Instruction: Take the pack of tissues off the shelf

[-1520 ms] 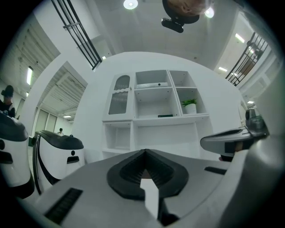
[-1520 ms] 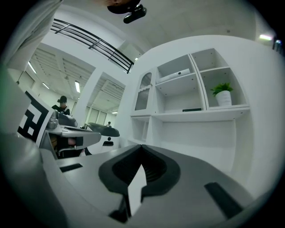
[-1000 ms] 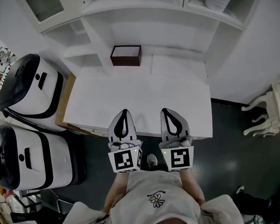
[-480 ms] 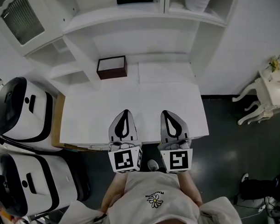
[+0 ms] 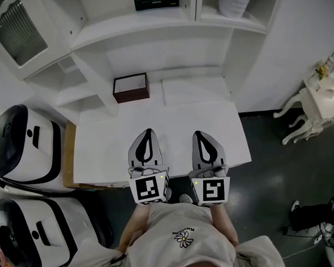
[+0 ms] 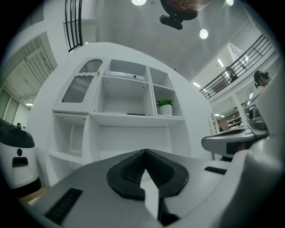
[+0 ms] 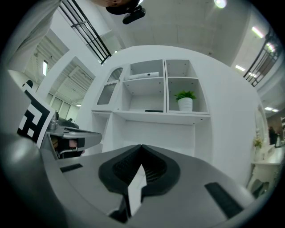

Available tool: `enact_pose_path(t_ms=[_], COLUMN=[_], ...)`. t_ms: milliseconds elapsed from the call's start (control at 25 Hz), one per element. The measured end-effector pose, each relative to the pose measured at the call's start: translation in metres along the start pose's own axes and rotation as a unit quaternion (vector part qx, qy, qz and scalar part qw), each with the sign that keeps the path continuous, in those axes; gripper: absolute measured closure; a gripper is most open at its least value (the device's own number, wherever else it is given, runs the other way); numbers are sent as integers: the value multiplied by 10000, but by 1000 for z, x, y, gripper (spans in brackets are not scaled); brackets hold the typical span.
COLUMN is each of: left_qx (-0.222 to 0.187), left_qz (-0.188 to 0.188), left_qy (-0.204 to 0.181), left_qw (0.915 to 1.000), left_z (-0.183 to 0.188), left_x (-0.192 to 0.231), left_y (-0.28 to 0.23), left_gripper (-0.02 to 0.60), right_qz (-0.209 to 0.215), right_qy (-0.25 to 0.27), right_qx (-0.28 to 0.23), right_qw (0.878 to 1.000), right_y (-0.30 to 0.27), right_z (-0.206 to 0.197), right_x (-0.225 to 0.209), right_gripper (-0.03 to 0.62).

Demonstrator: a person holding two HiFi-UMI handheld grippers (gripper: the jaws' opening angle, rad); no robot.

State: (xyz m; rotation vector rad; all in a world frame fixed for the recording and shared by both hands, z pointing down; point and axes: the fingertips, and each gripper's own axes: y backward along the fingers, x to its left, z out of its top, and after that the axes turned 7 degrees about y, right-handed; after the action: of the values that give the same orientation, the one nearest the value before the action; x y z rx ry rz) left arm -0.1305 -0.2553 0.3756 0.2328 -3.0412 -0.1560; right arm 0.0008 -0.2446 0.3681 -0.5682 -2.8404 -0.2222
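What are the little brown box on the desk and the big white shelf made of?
The brown box looks like dark wood or leatherette: flat matte walls, sharp corners; too small to be sure. The shelf looks like white painted or laminated board: smooth, straight-edged panels, no grain showing.

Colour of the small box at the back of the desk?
The box is dark brown outside, pale inside; it shows best in the head view.

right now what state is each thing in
left gripper, shut, empty
right gripper, shut, empty
dark pack, lying on the shelf, untouched
plant, upright in the compartment right of the pack
brown box, upright at the back of the desk
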Motion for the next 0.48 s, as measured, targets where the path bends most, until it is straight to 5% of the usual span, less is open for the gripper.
enact_pose_path(t_ms=[480], left_qx=[116], left_qz=[-80], left_qy=[150], left_qw=[9998], left_z=[-7], left_x=[11], left_y=[-9], left_gripper=[583], right_qz=[-155], right_qy=[-14], right_qx=[97], right_qw=[9998], right_y=[-6], right_z=[-3], right_x=[3], right_gripper=[592])
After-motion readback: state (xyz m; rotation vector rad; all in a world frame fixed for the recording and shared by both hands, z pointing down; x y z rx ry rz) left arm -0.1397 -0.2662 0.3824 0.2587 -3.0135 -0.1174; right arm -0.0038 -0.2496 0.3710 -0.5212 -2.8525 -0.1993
